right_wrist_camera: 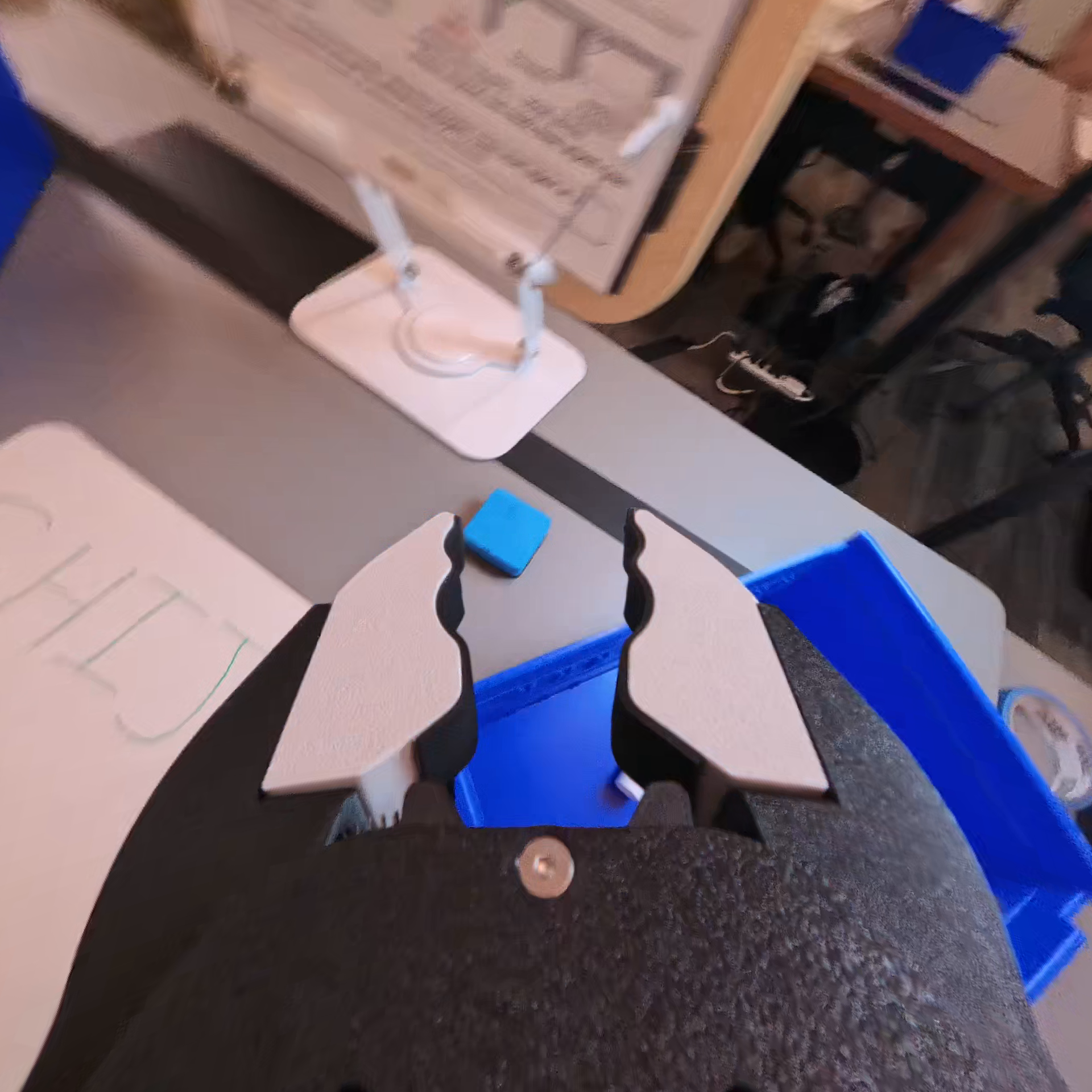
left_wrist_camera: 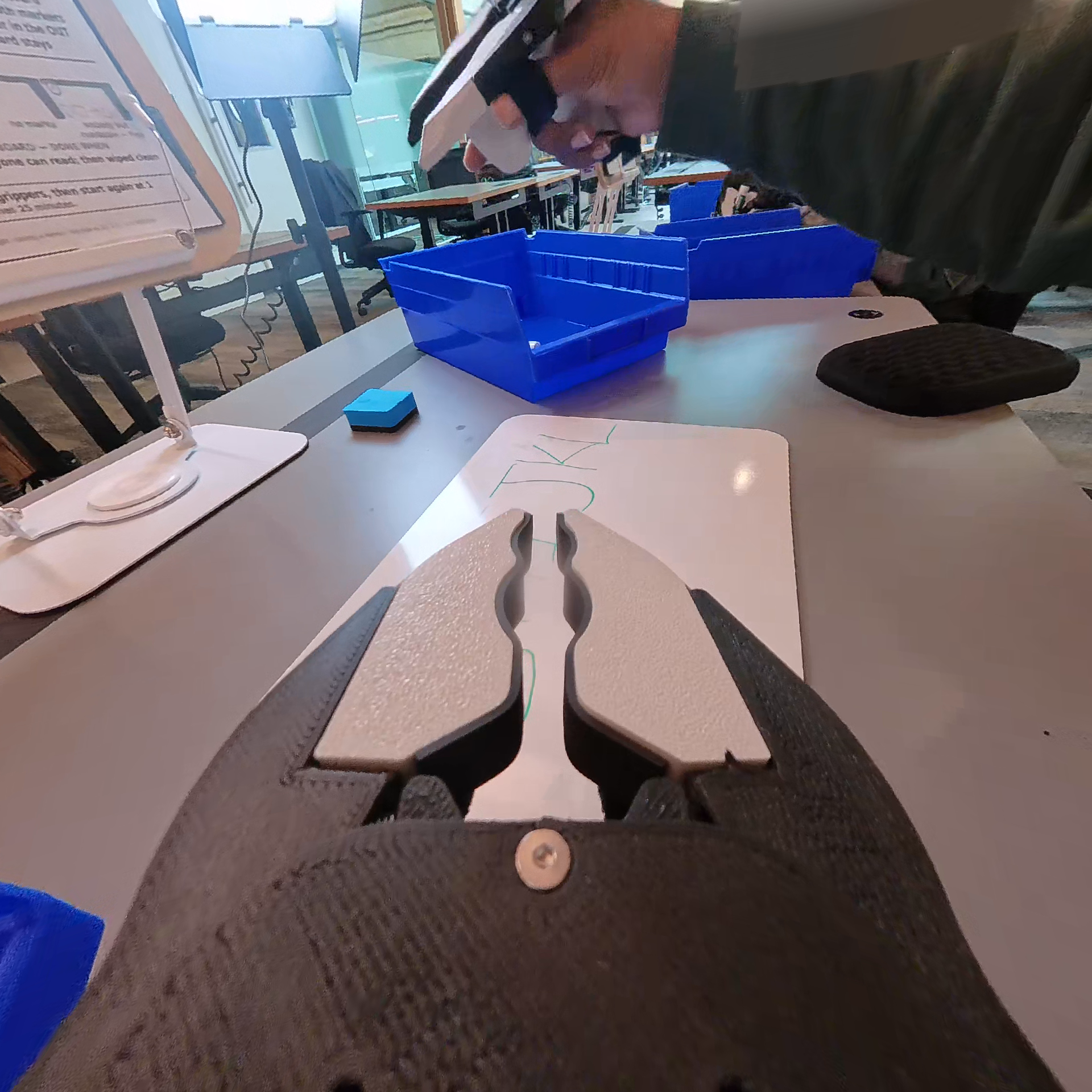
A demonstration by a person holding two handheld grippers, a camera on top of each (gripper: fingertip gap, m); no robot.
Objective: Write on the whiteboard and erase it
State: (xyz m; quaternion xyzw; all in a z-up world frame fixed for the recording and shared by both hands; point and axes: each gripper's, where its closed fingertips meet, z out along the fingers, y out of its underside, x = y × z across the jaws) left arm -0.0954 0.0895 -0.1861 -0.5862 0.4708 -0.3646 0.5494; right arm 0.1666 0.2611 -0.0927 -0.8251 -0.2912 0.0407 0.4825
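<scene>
A white whiteboard (left_wrist_camera: 679,502) with green handwriting lies flat on the grey table; it also shows in the right wrist view (right_wrist_camera: 88,561). My left gripper (left_wrist_camera: 545,520) sits low over the board's near part, its jaws almost together with nothing between them. A small blue eraser (left_wrist_camera: 381,409) with a black underside lies on the table left of the board's far end. My right gripper (right_wrist_camera: 540,520) is open and empty, held in the air above a blue bin (right_wrist_camera: 886,650), with the eraser (right_wrist_camera: 508,532) just beyond its left fingertip. The right gripper (left_wrist_camera: 449,118) also shows high up in the left wrist view, in a person's hand.
The blue bin (left_wrist_camera: 532,313) stands beyond the board, with a small white object inside. A white document stand (left_wrist_camera: 148,473) is at the left, also seen in the right wrist view (right_wrist_camera: 437,354). A black pad (left_wrist_camera: 945,366) lies at the right. More blue bins (left_wrist_camera: 780,260) stand behind. A tape roll (right_wrist_camera: 1052,750) is beside the bin.
</scene>
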